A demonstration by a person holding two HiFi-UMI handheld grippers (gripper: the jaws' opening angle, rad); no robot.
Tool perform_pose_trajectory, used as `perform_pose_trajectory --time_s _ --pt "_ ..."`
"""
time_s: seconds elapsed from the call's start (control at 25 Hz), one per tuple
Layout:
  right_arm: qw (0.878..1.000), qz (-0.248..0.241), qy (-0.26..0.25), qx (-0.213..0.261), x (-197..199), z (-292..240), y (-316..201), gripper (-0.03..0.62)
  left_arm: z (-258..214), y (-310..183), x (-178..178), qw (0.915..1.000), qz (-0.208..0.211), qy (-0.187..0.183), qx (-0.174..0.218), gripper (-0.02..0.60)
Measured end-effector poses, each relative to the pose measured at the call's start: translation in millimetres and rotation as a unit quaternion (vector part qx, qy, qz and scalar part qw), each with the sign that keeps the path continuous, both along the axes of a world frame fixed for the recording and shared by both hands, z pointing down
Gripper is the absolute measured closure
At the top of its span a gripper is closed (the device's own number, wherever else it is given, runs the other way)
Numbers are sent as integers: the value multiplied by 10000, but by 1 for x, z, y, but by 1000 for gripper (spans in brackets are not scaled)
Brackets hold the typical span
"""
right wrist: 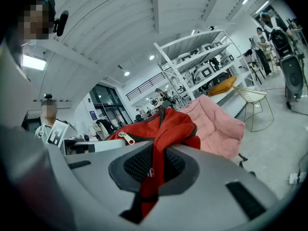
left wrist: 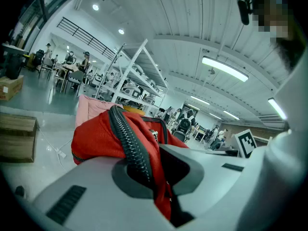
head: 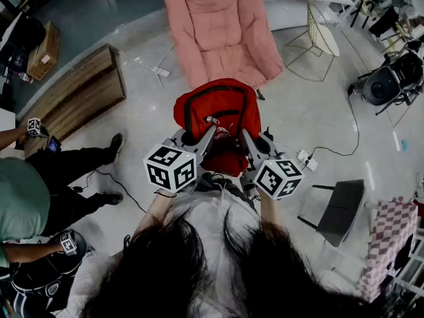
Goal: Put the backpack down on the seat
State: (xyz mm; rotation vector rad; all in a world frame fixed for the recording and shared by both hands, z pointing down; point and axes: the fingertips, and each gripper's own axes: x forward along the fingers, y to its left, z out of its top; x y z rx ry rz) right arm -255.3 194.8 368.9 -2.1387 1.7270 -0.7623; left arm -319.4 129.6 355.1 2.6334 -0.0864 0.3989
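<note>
Now you hold the red backpack (head: 215, 114) up in front of the pink seat (head: 222, 32), not yet on it, your left gripper (head: 204, 135) clamped on its zippered top edge and your right gripper (head: 246, 139) pinching a fold of red fabric. Soft and slumping, the bag probably hangs light, yet cloth could creep between the pads; the firmer zipper seam looks the surer hold.

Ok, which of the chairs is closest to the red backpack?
The pink padded chair, right beyond the backpack; the white wire chair and the dark chair stand farther right.
</note>
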Motion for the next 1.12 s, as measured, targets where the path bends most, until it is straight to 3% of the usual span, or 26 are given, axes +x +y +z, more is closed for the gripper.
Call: perform_pose_trajectory --time_s 0.36,0.8,1.12 --pt "10000 63 24 -11 11 1 3 554 2 2 9 10000 20 -54 -59 540" --pt "9999 -5 149 -3 28 11 39 554 13 39 26 9999 -51 -104 29 540" --pt "9999 62 113 -38 47 16 42 554 21 45 40 9994 20 -329 -42 540"
